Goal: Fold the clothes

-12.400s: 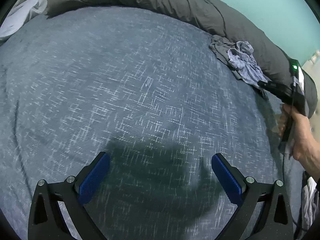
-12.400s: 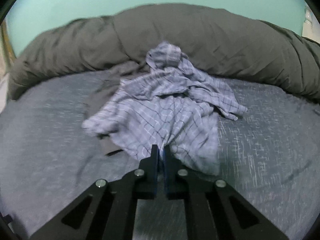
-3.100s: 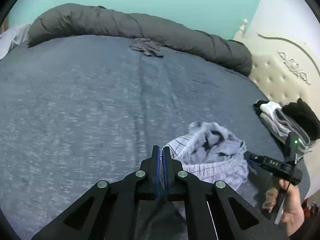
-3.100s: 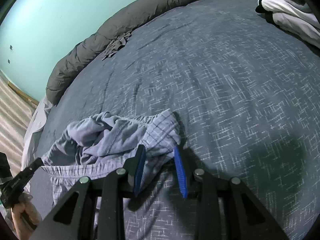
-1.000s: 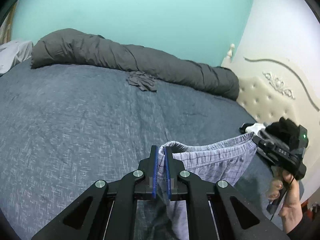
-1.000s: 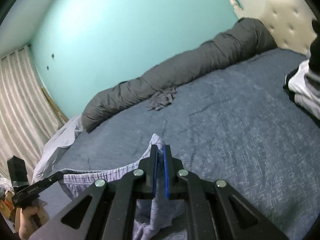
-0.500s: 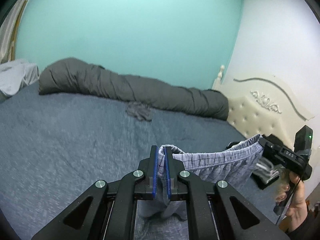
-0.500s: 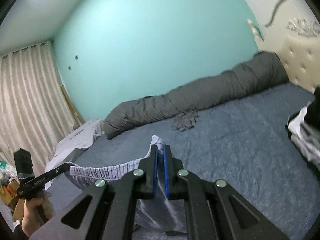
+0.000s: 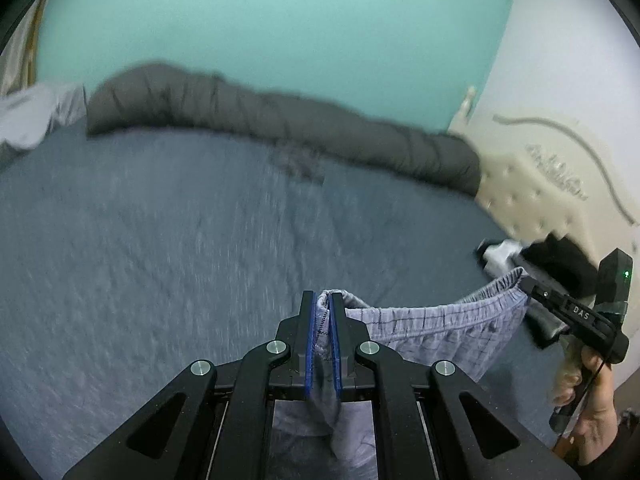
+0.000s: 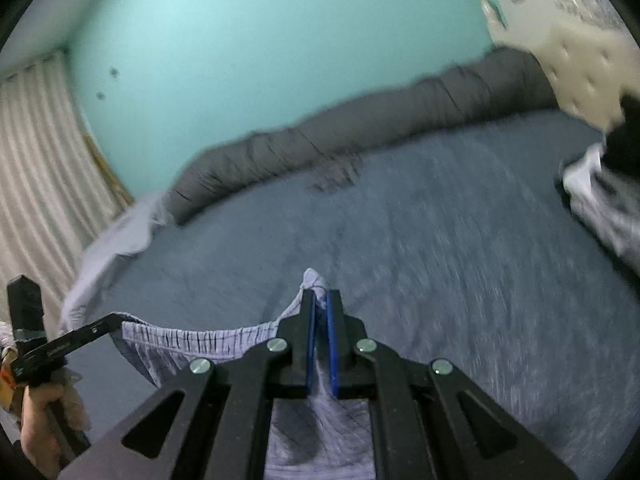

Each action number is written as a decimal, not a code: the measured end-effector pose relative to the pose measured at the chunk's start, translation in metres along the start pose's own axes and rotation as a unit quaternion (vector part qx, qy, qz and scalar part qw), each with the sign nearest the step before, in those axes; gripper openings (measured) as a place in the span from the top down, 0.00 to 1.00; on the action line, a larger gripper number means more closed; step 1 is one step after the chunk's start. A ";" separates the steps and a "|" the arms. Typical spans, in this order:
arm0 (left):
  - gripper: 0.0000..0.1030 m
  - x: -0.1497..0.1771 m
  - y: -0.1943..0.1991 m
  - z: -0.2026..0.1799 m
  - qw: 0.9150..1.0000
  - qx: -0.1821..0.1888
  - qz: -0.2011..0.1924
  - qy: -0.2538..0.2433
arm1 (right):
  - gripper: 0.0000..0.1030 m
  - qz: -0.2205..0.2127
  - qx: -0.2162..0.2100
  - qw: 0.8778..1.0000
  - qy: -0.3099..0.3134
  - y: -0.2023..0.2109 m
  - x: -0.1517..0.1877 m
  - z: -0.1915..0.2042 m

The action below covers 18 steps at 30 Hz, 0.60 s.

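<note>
**Shorts held by the waistband, above the bed**

Checked shorts [image 9: 440, 332]: light blue-grey, elastic waistband uppermost. The waistband runs as the long axis, roughly level with a slight sag in the middle, strung from one pair of tongs to the other. The rest of the cloth hangs down from it toward the bed [image 9: 160, 248]; whether the lower end touches the bed cannot be told.

Left tongs [image 9: 322, 336]: pressed together on one end of the waistband, a tuft of cloth poking up past the blue pads.

Right tongs [image 10: 318, 340]: likewise pinching the other end of the waistband, cloth showing between and above the pads. Seen from the left wrist view, their tip meets the gathered band at the far right.

Surroundings, blurred: dark grey duvet [image 9: 280, 120] rolled along the far edge of the bed, a small dark garment [image 9: 298, 162] just in front of it, a pile of clothes [image 10: 604, 196] near the cream headboard [image 9: 532, 196].
</note>
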<state>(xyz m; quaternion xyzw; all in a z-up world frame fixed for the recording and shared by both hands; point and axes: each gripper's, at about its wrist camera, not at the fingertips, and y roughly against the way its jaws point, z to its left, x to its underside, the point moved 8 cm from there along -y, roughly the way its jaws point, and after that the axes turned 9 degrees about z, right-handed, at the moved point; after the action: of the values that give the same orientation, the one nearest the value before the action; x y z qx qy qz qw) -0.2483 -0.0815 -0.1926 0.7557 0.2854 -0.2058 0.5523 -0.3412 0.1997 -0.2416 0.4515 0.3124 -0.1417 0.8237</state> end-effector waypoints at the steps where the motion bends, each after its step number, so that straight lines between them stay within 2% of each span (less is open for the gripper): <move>1: 0.93 0.008 -0.016 0.003 1.000 -0.003 0.013 0.001 | 0.95 0.010 0.009 1.000 -0.007 -0.012 0.008 -0.008; 5: 0.93 0.038 -0.069 0.010 0.998 -0.014 0.058 -0.004 | 0.95 0.036 0.031 0.999 -0.015 -0.046 0.033 -0.030; 13: 0.93 0.058 -0.106 0.017 0.995 -0.030 0.095 -0.021 | 0.95 0.062 0.059 0.996 -0.025 -0.081 0.054 -0.052; 16: 0.93 0.062 -0.114 0.024 0.994 -0.025 0.106 -0.007 | 0.92 0.068 0.066 0.995 -0.034 -0.086 0.059 -0.059; 18: 0.93 0.060 -0.116 0.027 0.994 -0.025 0.106 -0.002 | 0.83 0.067 0.075 0.994 -0.036 -0.084 0.060 -0.059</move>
<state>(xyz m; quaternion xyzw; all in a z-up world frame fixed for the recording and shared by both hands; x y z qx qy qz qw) -0.2791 -0.0690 -0.3216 0.7673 0.2078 -0.1403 0.5902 -0.3618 0.2052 -0.3585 0.5265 0.2397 -0.1252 0.8060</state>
